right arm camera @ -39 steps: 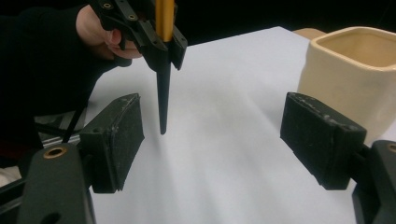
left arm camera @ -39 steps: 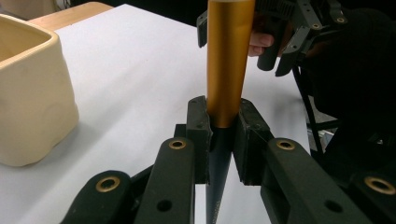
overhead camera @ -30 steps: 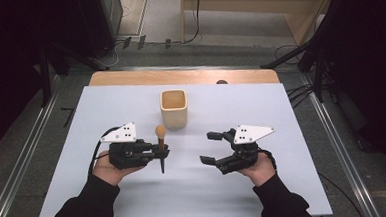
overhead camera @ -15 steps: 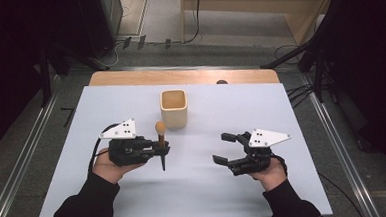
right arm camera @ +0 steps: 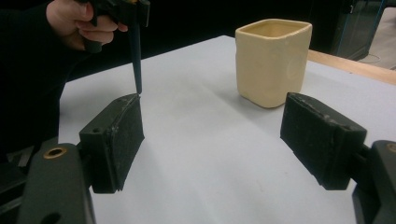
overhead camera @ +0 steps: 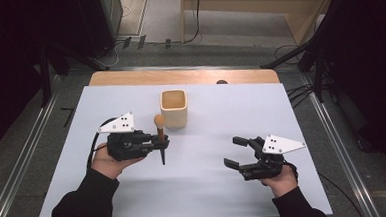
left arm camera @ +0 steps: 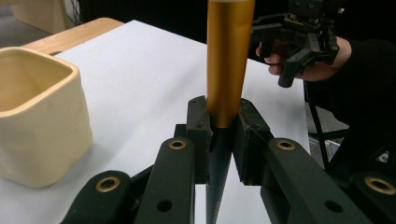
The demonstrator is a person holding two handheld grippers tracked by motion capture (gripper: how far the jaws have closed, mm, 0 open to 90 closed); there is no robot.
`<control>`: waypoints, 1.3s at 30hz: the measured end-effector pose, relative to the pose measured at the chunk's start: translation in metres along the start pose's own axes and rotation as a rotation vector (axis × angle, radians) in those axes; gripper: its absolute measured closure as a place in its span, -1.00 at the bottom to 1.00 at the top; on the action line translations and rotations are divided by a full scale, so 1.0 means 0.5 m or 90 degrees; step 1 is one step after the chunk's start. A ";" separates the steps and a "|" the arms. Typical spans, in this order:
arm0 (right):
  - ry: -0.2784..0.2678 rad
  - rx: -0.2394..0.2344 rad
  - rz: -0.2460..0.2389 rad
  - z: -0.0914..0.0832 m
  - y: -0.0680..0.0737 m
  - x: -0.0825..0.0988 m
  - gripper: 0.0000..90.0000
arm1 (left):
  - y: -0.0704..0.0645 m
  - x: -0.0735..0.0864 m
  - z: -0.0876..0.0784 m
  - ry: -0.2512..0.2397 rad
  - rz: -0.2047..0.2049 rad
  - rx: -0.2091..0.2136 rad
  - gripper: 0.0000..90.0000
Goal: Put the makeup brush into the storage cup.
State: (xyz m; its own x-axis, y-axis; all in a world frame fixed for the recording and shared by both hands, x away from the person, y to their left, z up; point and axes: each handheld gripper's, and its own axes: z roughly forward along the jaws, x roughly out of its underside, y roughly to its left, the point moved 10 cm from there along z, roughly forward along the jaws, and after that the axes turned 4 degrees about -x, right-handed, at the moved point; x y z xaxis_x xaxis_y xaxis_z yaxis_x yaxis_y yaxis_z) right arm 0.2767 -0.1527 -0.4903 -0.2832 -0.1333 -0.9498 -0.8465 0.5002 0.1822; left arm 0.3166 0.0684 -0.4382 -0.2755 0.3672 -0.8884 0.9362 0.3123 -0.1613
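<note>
My left gripper [overhead camera: 160, 142] is shut on a stick-like tool [overhead camera: 159, 129] that has a golden-orange upper shaft and a dark tapered point. The tool stands upright, its point just over the white sheet. In the left gripper view the pads [left arm camera: 200, 133] clamp the tool [left arm camera: 229, 56] where gold meets dark. A cream square cup [overhead camera: 174, 108] stands just beyond the tool, open side up. My right gripper [overhead camera: 235, 152] hovers at the right near the front edge, jaws wide open with nothing between them. In the right gripper view the cup [right arm camera: 272, 60] and the tool's point [right arm camera: 136, 60] lie ahead of the gripper [right arm camera: 212, 140].
A white sheet [overhead camera: 210, 187] covers the table, with a wooden strip [overhead camera: 179, 76] bare along the far edge. Metal rails and cables run on the floor at both sides. Bare sheet lies between the two hands.
The right hand has drifted to the right and back toward the front edge, still open. The left hand and the tool have stayed where they were.
</note>
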 end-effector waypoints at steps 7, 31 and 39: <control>0.001 0.010 0.004 -0.012 -0.003 0.008 -0.51 | 0.001 -0.022 0.000 0.004 0.012 -0.004 0.76; -0.001 0.022 0.016 -0.023 -0.007 0.019 -0.51 | 0.027 -0.085 -0.006 -0.002 0.014 -0.019 0.76; -0.007 0.028 0.008 -0.025 -0.010 0.017 -0.51 | 0.035 -0.106 -0.003 0.001 0.016 -0.025 0.76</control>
State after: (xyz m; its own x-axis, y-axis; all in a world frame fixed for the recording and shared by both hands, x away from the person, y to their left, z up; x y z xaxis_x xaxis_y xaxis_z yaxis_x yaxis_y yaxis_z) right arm 0.2728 -0.1669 -0.4962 -0.2887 -0.1176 -0.9502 -0.8224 0.5387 0.1832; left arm 0.3471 0.0557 -0.3930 -0.2531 0.3763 -0.8913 0.9332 0.3378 -0.1224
